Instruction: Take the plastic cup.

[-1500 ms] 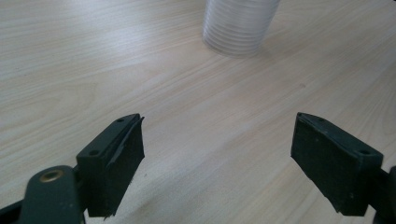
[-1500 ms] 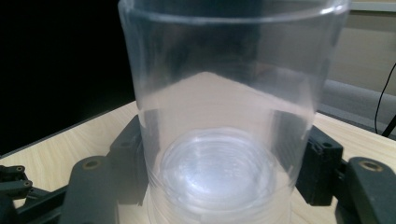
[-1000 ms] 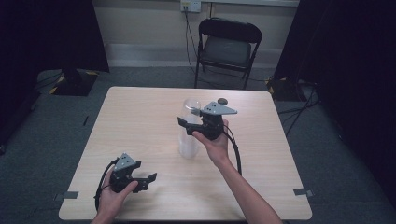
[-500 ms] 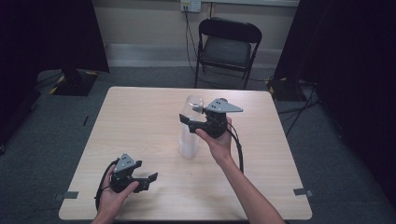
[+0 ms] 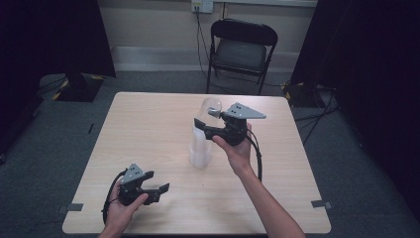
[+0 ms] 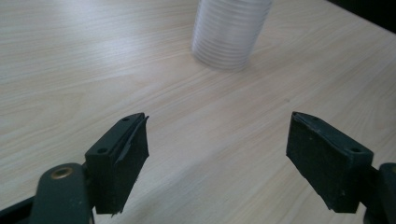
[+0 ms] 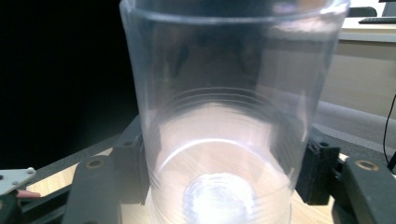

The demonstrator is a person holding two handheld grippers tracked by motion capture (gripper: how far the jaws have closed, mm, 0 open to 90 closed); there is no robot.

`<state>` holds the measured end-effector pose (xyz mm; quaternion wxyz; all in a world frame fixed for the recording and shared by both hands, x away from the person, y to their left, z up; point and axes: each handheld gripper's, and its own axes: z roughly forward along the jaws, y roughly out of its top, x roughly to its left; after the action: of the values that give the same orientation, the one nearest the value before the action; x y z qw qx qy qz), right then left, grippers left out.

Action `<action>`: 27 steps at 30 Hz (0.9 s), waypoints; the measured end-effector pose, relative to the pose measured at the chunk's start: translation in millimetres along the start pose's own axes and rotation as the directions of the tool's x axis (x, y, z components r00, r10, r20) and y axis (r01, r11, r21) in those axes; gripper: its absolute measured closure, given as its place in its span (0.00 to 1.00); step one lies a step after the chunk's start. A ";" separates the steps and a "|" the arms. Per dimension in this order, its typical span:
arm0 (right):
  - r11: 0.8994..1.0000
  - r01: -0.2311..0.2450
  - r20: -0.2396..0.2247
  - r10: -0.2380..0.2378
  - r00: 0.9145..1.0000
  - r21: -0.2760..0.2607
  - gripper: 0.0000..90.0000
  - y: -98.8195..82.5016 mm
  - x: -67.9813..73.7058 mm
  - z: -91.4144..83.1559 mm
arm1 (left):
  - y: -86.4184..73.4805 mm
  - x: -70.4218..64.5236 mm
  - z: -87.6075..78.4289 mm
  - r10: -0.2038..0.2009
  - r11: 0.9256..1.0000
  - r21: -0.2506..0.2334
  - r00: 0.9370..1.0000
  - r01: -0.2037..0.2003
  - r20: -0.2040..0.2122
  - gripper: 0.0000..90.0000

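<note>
The right gripper [image 5: 204,125] has its jaws pinched on 1 clear cup [image 7: 229,116] — they have just been closing on it — and holds it directly above the stack of cups [image 5: 200,148] standing upright mid-table. The cup's long axis tilts off the stack's vertical. The left gripper [image 5: 161,188] rests wide open and empty, well apart near the table's front edge.

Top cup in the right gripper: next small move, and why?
Probably keep lifting straight up. The right gripper is shut on the top clear cup, which sits just above the stack of cups. The left gripper is open, away from the stack.
</note>
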<state>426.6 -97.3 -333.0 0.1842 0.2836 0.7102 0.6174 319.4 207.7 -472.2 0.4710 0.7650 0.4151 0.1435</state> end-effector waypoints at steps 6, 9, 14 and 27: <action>1.000 -0.011 -0.010 0.011 1.000 -0.009 0.38 4.0 -1.7 -9.7 | 0.7 -0.5 -1.6 0.038 0.999 -0.002 0.999 -0.038 -0.012 0.23; 1.000 -0.014 -0.008 0.014 1.000 -0.012 0.39 5.1 -2.9 -15.0 | 0.6 -0.8 -1.3 0.048 0.999 -0.001 0.999 -0.048 -0.015 0.23; 1.000 -0.026 0.003 0.026 1.000 -0.014 0.39 5.8 -5.9 -25.0 | 0.6 -1.6 -0.7 0.050 0.999 -0.006 0.999 -0.050 -0.013 0.22; 0.998 -0.059 -0.001 0.059 0.998 -0.033 0.40 1.7 -12.3 -54.5 | 2.5 -0.4 -4.8 0.056 0.998 -0.038 0.998 -0.057 -0.019 0.21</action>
<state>403.0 -147.0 -323.1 0.1706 0.3015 0.6913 0.6341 317.5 209.8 -467.6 0.4774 0.7659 0.3949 0.1717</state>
